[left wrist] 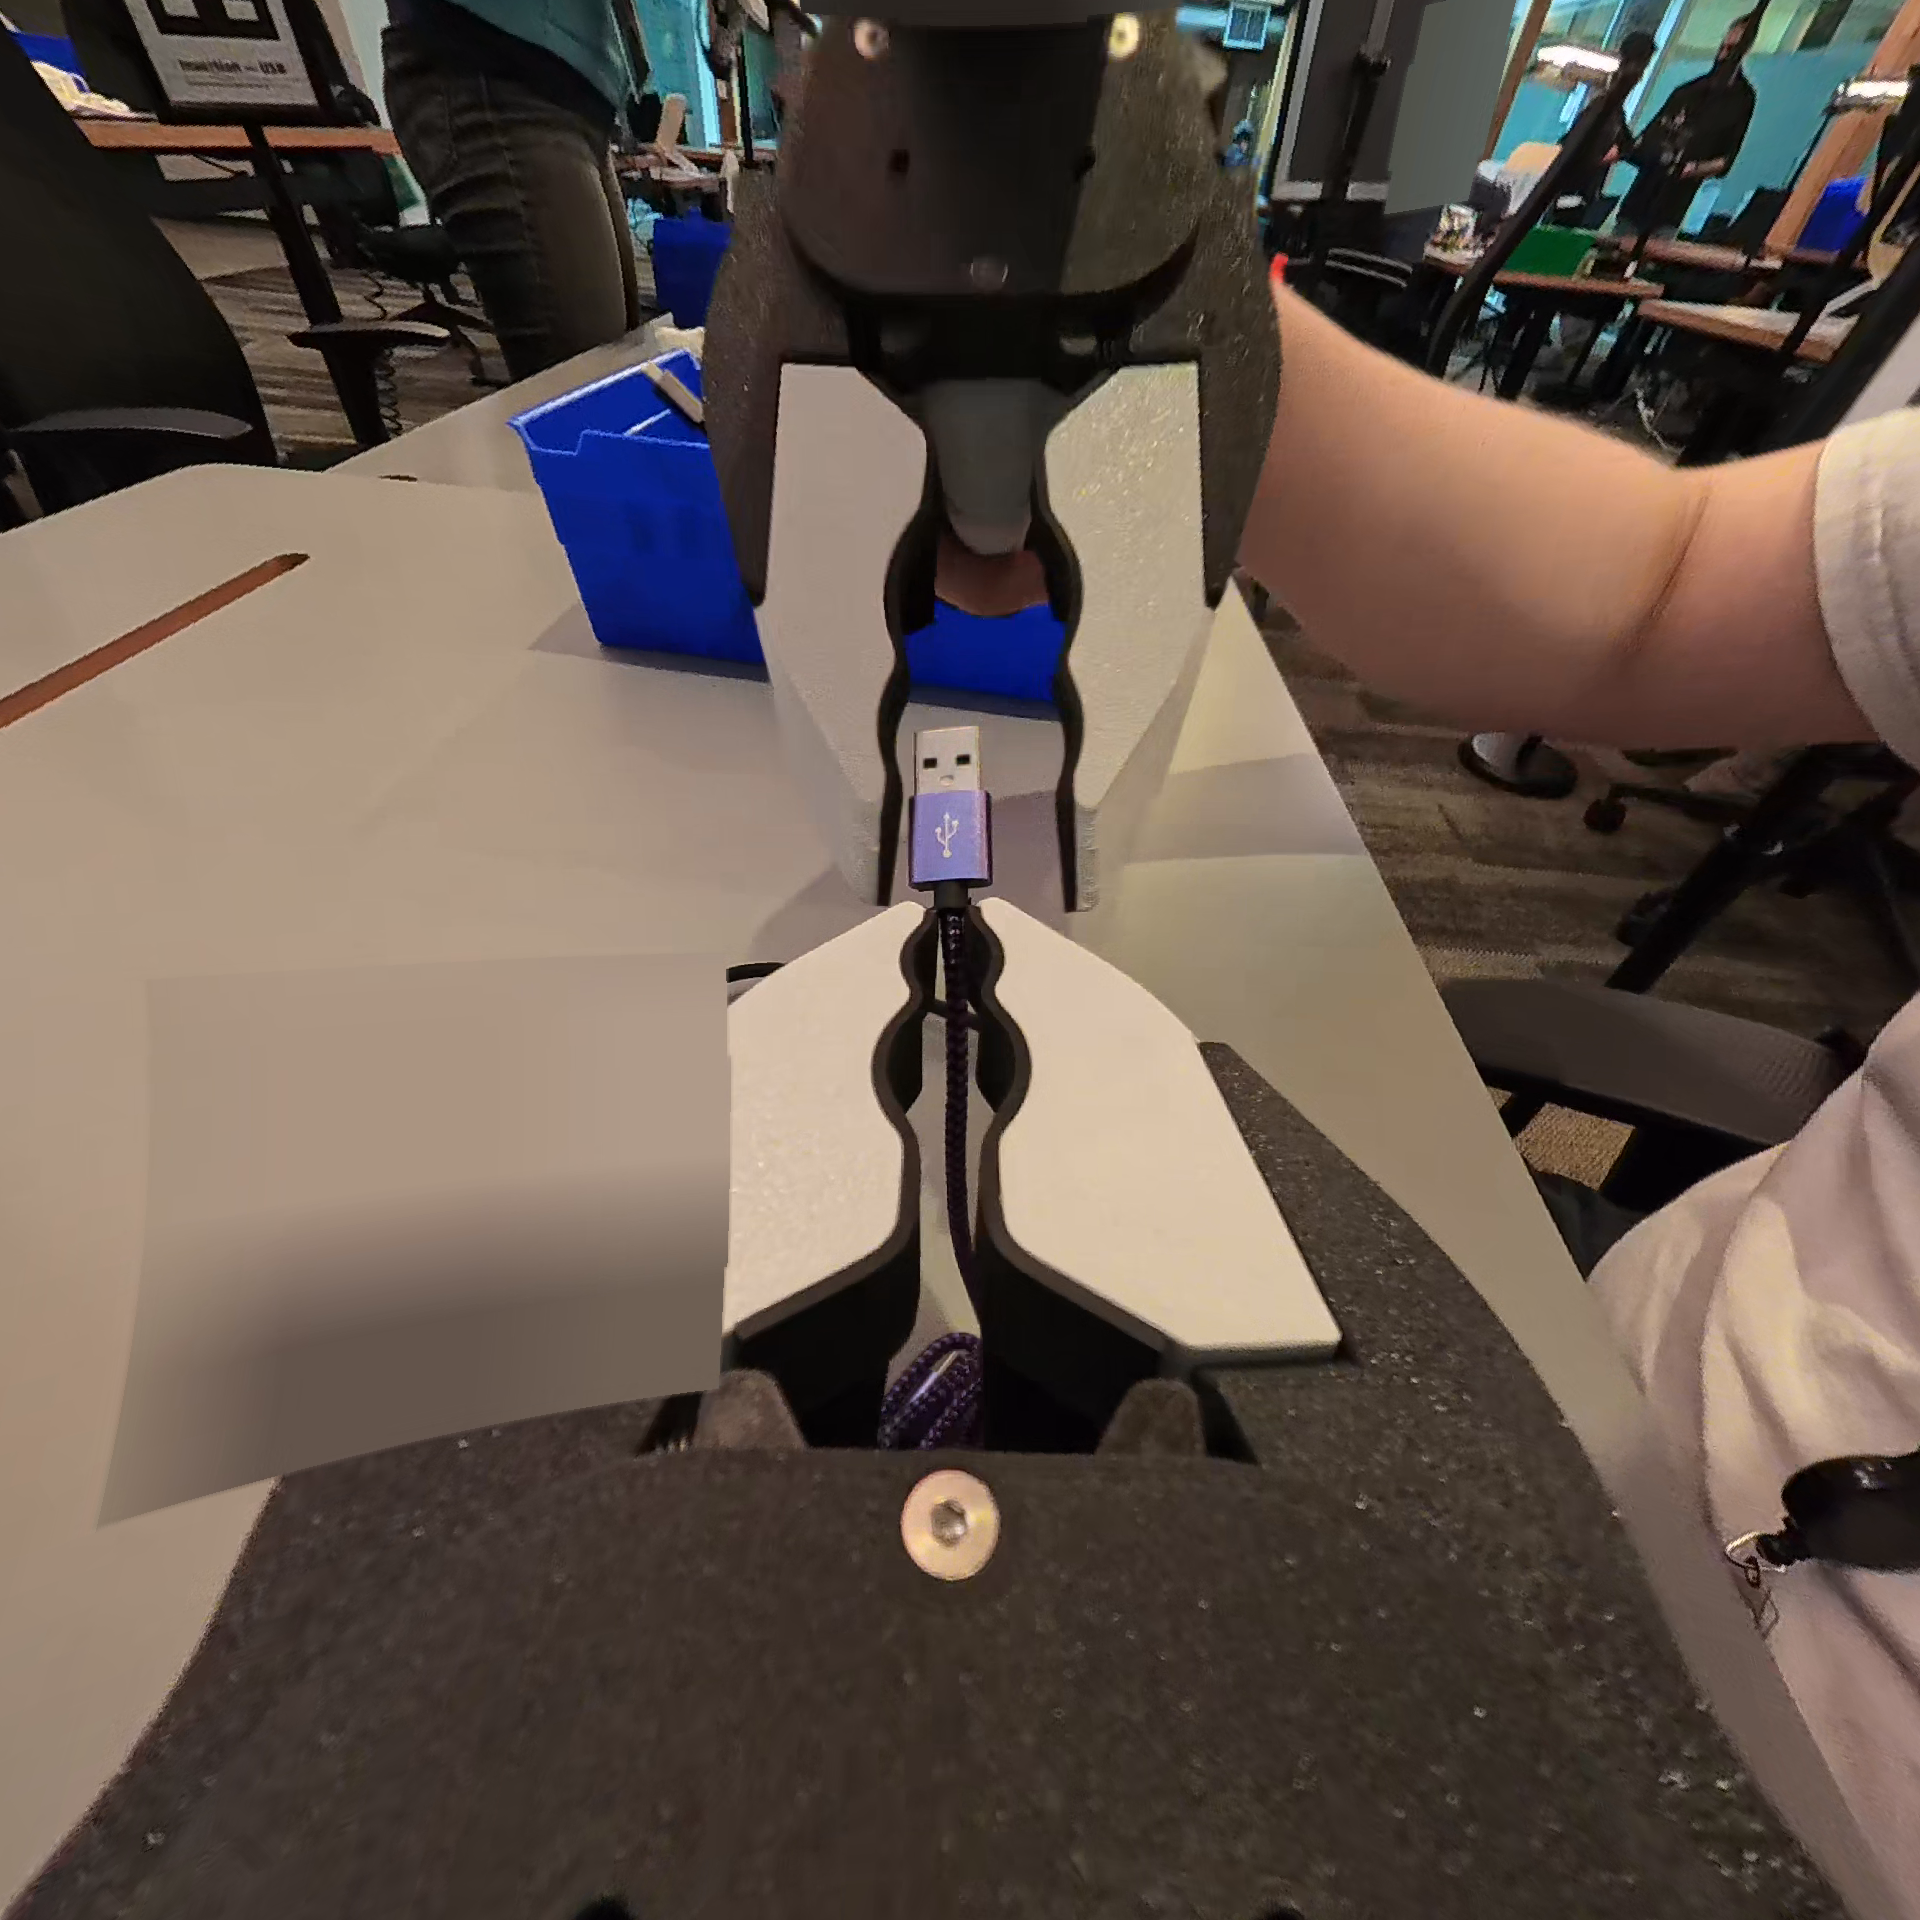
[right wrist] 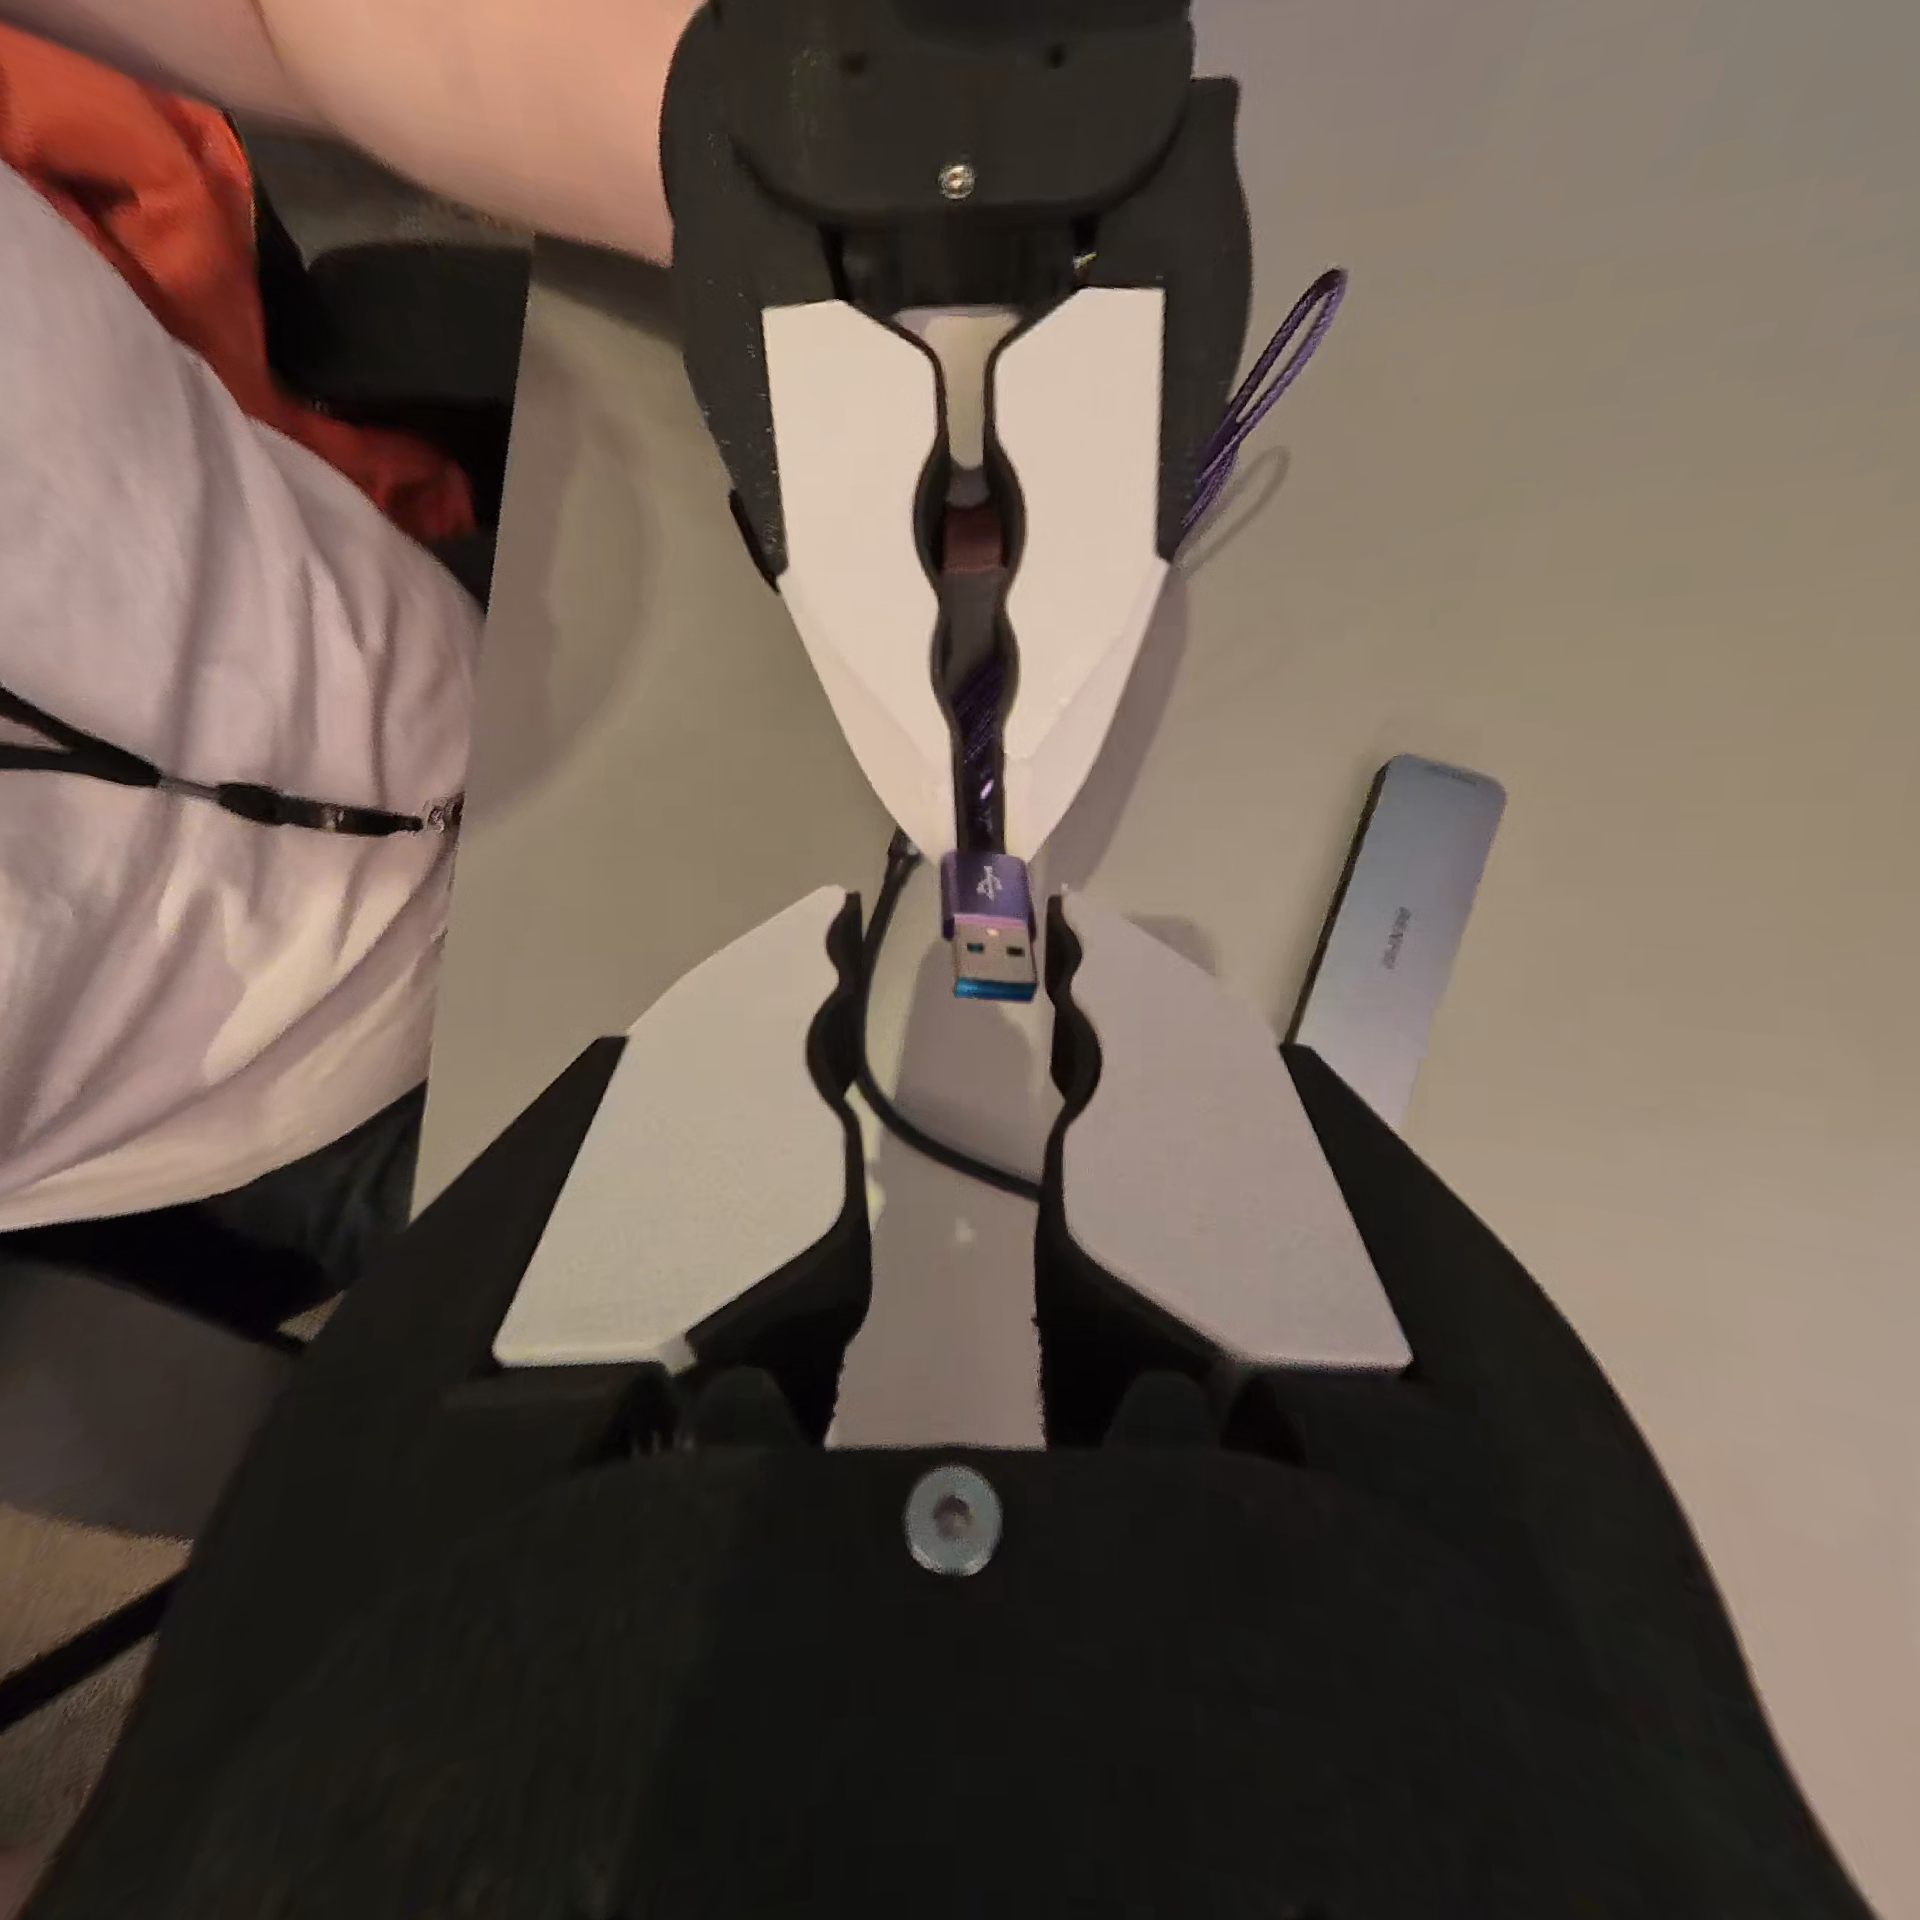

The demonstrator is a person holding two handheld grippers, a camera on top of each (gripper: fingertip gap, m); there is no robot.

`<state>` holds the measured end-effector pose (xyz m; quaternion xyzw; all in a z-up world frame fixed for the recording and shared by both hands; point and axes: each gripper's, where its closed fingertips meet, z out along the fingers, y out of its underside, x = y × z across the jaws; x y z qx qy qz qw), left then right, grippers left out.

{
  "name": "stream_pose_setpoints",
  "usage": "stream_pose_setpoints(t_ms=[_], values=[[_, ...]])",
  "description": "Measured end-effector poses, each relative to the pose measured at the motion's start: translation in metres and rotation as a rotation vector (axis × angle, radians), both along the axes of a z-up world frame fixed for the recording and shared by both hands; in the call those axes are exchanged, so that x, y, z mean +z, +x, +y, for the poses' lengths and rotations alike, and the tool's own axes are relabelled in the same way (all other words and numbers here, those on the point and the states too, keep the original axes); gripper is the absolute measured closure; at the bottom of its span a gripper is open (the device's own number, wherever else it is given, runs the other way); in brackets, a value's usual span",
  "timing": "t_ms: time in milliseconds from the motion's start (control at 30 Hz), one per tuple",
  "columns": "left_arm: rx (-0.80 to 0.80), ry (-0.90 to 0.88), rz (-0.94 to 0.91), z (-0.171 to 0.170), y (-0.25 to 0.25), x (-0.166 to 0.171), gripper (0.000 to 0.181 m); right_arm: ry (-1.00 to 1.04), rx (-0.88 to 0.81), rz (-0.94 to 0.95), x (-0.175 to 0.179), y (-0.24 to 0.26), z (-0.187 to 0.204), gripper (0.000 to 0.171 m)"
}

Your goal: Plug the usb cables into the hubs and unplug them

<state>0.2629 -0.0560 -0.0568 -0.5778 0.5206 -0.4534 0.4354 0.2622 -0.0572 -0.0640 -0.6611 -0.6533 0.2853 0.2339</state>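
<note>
My left gripper point(left wrist: 951, 912) is shut on a purple braided USB cable point(left wrist: 956, 1091), just behind its purple plug point(left wrist: 948, 821). The metal end of the plug points forward, held above the grey table point(left wrist: 416, 779). My right gripper point(left wrist: 979, 885) faces it head-on and is open, with its fingertips on either side of the plug. The right wrist view shows the same: the right gripper point(right wrist: 954, 909) is open around the plug point(right wrist: 992, 935), and the left gripper point(right wrist: 961, 831) holds the cable. A flat silver-grey hub point(right wrist: 1392, 935) lies on the table to the right.
A blue bin point(left wrist: 644, 520) stands on the table behind the grippers. A thin black cable point(right wrist: 883, 1101) runs under the right gripper. A loop of purple cable point(right wrist: 1268, 374) hangs beside the left gripper. The person's arm point(left wrist: 1507, 582) and the table edge are on the right. My left and right fingertips are right by each other. Between my right fingertips and the flat silver-grey hub point(right wrist: 1392, 935) there is roughly 12 centimetres.
</note>
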Motion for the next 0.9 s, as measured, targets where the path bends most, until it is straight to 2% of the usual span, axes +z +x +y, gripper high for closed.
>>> stream_pose_setpoints(t_ms=[167, 400, 633, 767, 900], values=[[-0.019, 0.032, 0.044, -0.003, 0.011, -0.005, 0.177, 0.005, -0.02, -0.074, 0.001, 0.014, 0.001, 0.15], [-0.033, 0.025, 0.038, -0.005, 0.024, -0.012, 0.177, -0.008, -0.078, -0.048, -0.004, 0.032, 0.001, 0.157], [0.016, -0.01, -0.099, -0.005, 0.031, -0.009, 0.166, 0.022, -0.086, 0.07, -0.005, 0.035, 0.0, 0.157], [0.032, -0.004, -0.204, -0.005, 0.031, 0.003, 0.167, 0.041, -0.089, 0.155, -0.001, 0.035, -0.001, 0.157], [0.026, 0.002, -0.22, -0.006, 0.033, 0.004, 0.168, 0.064, -0.095, 0.22, 0.0, 0.036, -0.001, 0.157]])
